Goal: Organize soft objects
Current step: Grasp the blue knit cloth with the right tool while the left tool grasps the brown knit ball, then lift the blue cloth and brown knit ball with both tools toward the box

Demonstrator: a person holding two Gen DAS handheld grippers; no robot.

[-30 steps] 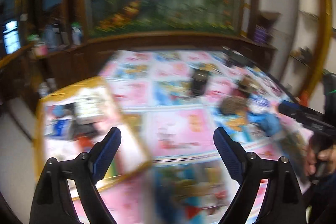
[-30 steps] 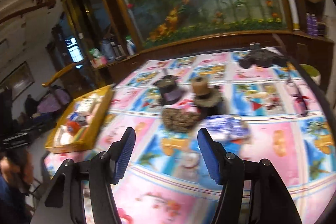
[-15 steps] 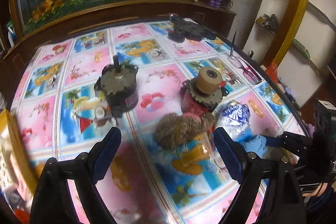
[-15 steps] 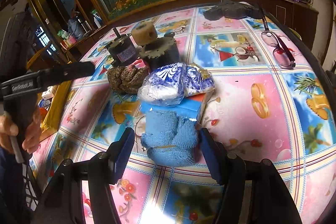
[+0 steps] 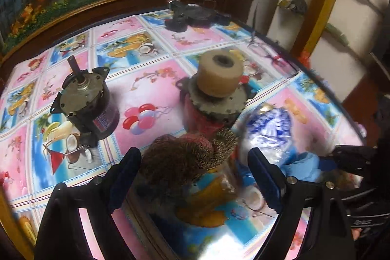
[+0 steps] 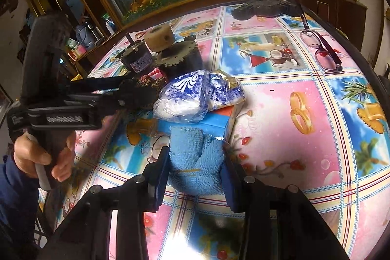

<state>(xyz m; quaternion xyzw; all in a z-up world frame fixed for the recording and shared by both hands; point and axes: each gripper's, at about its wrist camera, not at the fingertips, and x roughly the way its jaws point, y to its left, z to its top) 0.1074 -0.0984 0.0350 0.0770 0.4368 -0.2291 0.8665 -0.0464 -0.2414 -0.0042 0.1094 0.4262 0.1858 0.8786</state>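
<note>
The right gripper [image 6: 195, 174] has a soft blue cloth [image 6: 195, 162] between its jaws. The jaws are closing, and both blue pads touch the sides of the cloth and squeeze it. The cloth lies on the table [image 6: 280, 126], which has a cover with bright pictures on it. Just past the jaws, at the far end of the cloth, is a flat blue box [image 6: 207, 122]. A plastic bag with blue and white print [image 6: 195, 96] rests on that box.

The left gripper [image 5: 195, 174] has a brown fuzzy soft thing [image 5: 175, 162] between its jaws. These jaws are closing too. The left pad is right beside the fuzzy thing, but I cannot tell if it touches. The right pad is apart from it, so nothing is grasped here. Beyond the jaws stands a red motor with a round cream roller on top [image 5: 217, 89]. Off to the left beyond the jaws stands a black motor [image 5: 87, 104].

In the right wrist view, a hand [image 6: 41, 157] holds the handle of the left gripper. Far to the right of the right jaws lie glasses [image 6: 321, 52].
</note>
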